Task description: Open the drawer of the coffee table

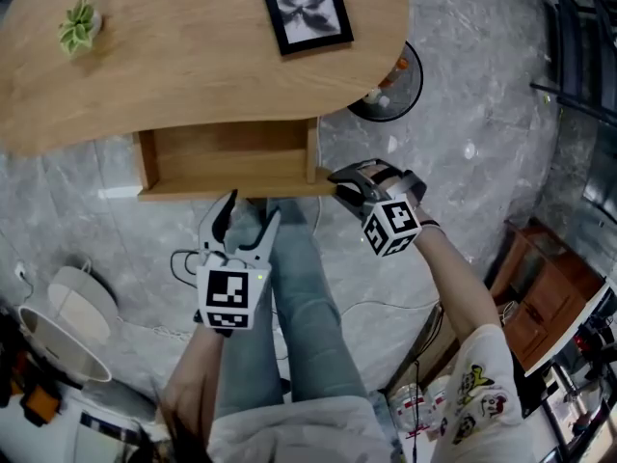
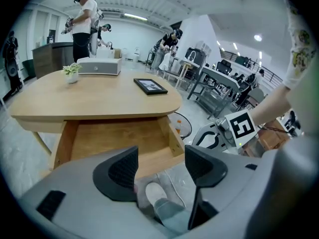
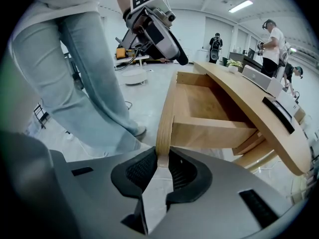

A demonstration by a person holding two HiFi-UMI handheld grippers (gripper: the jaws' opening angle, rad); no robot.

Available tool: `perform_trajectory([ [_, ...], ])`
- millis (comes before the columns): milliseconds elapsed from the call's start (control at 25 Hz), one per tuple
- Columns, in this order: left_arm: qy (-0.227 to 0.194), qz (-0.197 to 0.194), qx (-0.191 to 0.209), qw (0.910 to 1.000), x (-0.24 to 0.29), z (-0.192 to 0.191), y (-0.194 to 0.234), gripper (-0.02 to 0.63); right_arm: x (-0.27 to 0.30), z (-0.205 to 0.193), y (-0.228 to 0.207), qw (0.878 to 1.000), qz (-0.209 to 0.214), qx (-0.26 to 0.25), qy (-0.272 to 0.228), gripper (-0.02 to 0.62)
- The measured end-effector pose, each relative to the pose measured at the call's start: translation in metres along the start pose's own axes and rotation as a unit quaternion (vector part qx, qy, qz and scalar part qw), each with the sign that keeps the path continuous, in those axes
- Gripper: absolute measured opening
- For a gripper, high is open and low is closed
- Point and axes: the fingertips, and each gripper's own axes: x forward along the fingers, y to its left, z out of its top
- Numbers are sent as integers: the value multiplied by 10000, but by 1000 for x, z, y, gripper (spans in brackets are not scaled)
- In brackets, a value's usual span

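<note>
Wooden coffee table (image 1: pixel 193 66) on grey stone floor. Drawer (image 1: pixel 227 157) sticks out from under the tabletop toward the person, well open, inside visible.

Right gripper (image 1: pixel 339 186) sits at the right end of the drawer front. In the right gripper view its jaws are clamped on the thin edge of the front panel (image 3: pixel 167 118), pads (image 3: pixel 142 171) pressing both faces.

Left gripper (image 1: pixel 249 215) is near the drawer front, not touching, over the person's jeans (image 1: pixel 289 287). Its jaws are spread, nothing gripped; only the drawer and a shoe (image 2: pixel 155 193) show past them.

On the tabletop: picture frame (image 1: pixel 305 10) lying flat, small potted plant (image 1: pixel 79 25) near the left end, well apart.
</note>
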Motion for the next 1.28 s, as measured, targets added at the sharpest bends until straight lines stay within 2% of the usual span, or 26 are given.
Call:
perform_trajectory([
  [160, 65, 94, -80, 9999, -9, -18, 6, 279, 3, 3, 9, 10000, 34, -28, 42, 64],
  [600, 181, -15, -63, 9998, -17, -45, -3, 281, 12, -5, 44, 9993, 155, -97, 338, 64],
  [920, 169, -19, -102, 9998, -20, -51, -5, 279, 23, -12, 51, 9985, 140, -61, 534, 64],
  [1280, 126, 137, -220, 9996, -24, -54, 15, 281, 46, -29, 55, 9943, 332, -22, 1018, 80],
])
